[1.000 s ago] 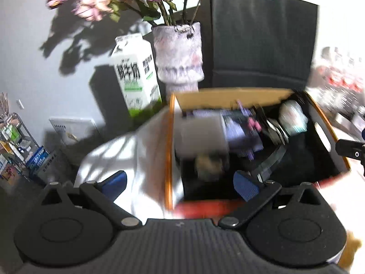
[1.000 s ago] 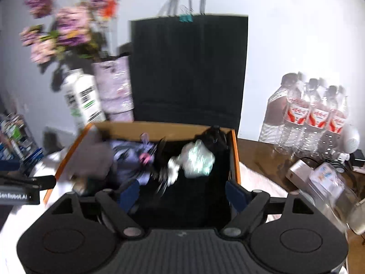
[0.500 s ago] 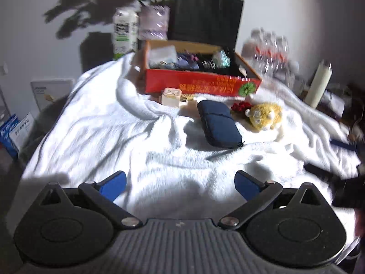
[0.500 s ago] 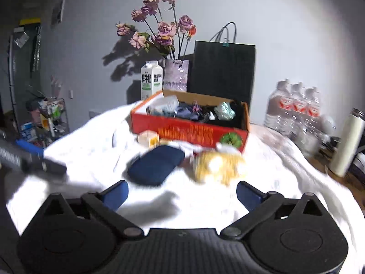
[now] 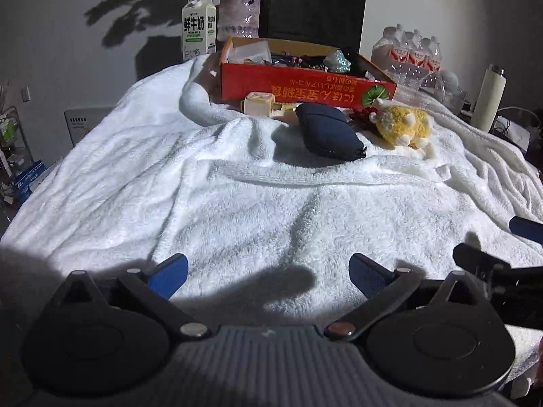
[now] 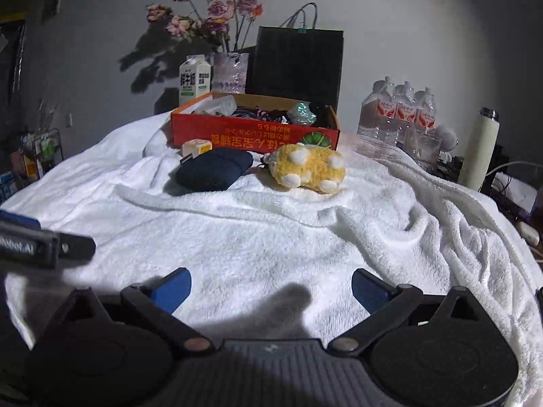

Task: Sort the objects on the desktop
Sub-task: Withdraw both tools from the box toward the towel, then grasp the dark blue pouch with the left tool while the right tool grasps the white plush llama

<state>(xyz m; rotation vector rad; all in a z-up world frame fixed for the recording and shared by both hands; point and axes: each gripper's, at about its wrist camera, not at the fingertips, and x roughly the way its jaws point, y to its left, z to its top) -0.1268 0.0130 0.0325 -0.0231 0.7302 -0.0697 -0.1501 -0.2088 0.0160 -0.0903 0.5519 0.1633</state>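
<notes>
A red cardboard box [image 5: 305,86] [image 6: 254,135] with several small items in it stands at the far side of the white towel [image 5: 237,203] [image 6: 271,237]. In front of it lie a dark blue pouch [image 5: 327,132] [image 6: 213,169], a yellow plush toy [image 5: 404,127] [image 6: 309,169] and a small cream box [image 5: 258,103] [image 6: 196,147]. My left gripper [image 5: 268,273] is open over bare towel near the front edge, far from these things. My right gripper [image 6: 271,288] is open too, with nothing between its fingers; one of its fingers [image 5: 482,261] shows at the right of the left wrist view.
Behind the red box stand a milk carton [image 5: 198,28] [image 6: 195,79], a vase of flowers [image 5: 239,17] [image 6: 229,71] and a black paper bag [image 5: 315,10] [image 6: 295,64]. At the right are packed water bottles [image 5: 410,54] [image 6: 400,108] and a white flask [image 5: 487,98] [image 6: 480,149]. A shelf [image 6: 37,156] stands at the left.
Both grippers have pulled back from over the red box to the towel's near edge and sunk lower. The box, pouch, plush toy and cream box now lie far ahead.
</notes>
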